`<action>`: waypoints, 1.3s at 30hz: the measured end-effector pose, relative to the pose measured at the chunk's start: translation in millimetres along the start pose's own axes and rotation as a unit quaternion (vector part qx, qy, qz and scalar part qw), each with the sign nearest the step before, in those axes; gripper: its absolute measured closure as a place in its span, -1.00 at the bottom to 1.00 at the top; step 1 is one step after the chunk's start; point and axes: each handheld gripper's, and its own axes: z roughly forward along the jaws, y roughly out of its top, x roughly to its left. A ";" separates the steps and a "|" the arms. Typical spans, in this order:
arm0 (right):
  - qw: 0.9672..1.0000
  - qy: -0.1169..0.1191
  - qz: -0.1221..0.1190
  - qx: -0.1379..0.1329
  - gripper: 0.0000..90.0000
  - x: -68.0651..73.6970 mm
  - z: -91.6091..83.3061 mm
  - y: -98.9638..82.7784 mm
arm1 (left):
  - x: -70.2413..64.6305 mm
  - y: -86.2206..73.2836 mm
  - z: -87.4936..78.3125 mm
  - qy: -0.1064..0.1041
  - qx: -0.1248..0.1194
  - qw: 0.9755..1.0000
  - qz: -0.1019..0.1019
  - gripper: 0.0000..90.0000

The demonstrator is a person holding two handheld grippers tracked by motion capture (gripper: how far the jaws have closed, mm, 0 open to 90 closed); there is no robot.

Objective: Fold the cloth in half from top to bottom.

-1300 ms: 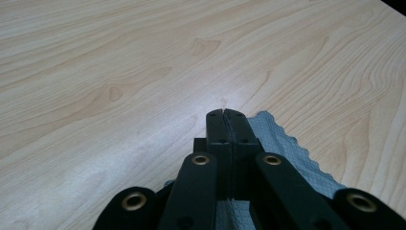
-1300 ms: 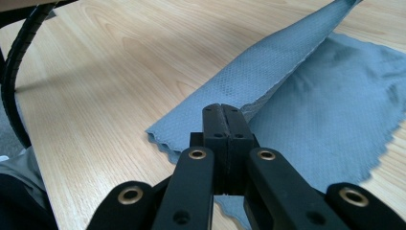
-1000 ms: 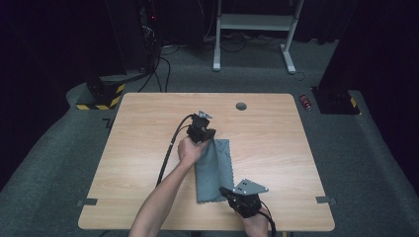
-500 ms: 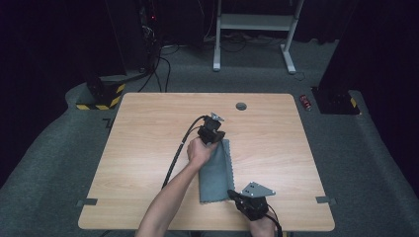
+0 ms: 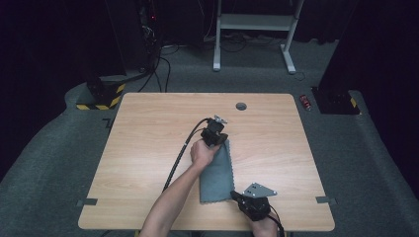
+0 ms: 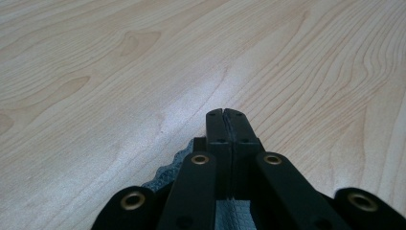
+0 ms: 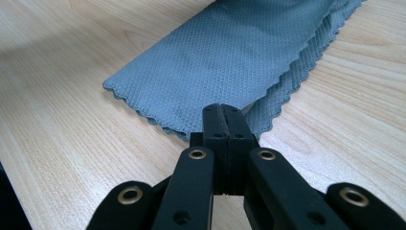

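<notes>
A grey-blue cloth (image 5: 217,173) lies folded lengthwise in a narrow strip on the wooden table (image 5: 148,138), running from the middle toward the near edge. My left gripper (image 5: 222,140) is at the strip's far end. In the left gripper view its jaws (image 6: 224,115) are shut, with the scalloped cloth edge (image 6: 167,175) gathered under them. My right gripper (image 5: 236,196) is at the strip's near right corner. The right gripper view shows it (image 7: 222,111) shut on that corner, where the cloth (image 7: 230,52) layers part slightly.
The left gripper's black cable (image 5: 180,153) trails across the table toward the near edge. A small dark round hole (image 5: 241,106) sits near the table's far edge. On the floor beyond stand a white frame (image 5: 252,22) and a yellow-and-black striped base (image 5: 99,98).
My left gripper has moved right with the cloth's far end, and the cloth has folded into a narrower strip. The right gripper has barely moved.
</notes>
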 end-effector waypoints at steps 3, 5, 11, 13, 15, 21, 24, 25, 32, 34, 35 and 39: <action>1.000 -0.001 -0.002 0.005 1.00 -0.6 1.8 -0.6 | -0.2 -0.9 2.2 0.000 0.001 1.000 0.000 0.98; 1.000 -0.003 -0.001 0.008 1.00 -1.2 2.0 -1.3 | -0.6 -1.4 4.4 0.001 0.002 1.000 -0.002 0.95; 1.000 -0.005 0.003 0.011 0.99 -4.5 1.0 -1.2 | -1.6 -1.2 6.1 0.006 -0.001 1.000 -0.003 0.73; 1.000 -0.005 0.003 0.012 0.93 -5.0 0.6 -0.7 | -1.1 -0.7 5.4 0.008 -0.002 1.000 -0.007 0.50; 1.000 -0.005 0.005 0.009 0.87 -5.6 -0.1 -1.0 | -0.5 -0.5 2.4 0.008 -0.005 1.000 -0.009 0.36; 1.000 -0.006 0.015 -0.004 0.74 -11.0 -3.6 3.0 | 2.4 -4.3 -13.7 0.014 -0.017 1.000 -0.007 0.11; 1.000 -0.010 0.014 -0.011 0.71 -16.4 -6.3 9.9 | 5.7 -9.6 -24.5 0.017 -0.016 1.000 -0.003 0.03; 1.000 -0.011 0.014 -0.013 0.71 -19.1 -6.6 12.9 | 6.8 -13.5 -30.2 0.020 -0.020 1.000 -0.002 0.02; 1.000 -0.022 0.007 0.001 0.75 -46.4 13.2 43.0 | 9.9 -48.7 -62.9 0.019 -0.021 1.000 -0.004 -0.02; 1.000 -0.027 0.003 0.004 0.77 -52.5 21.5 53.2 | 7.1 -61.8 -70.7 0.017 -0.020 1.000 -0.004 -0.02; 1.000 -0.028 0.000 0.005 0.77 -55.6 26.2 58.1 | 5.2 -68.6 -74.0 0.016 -0.021 1.000 -0.005 -0.03; 0.999 -0.033 0.006 0.019 0.79 -68.5 49.3 75.3 | -4.6 -94.0 -84.6 0.001 -0.021 1.000 -0.014 -0.04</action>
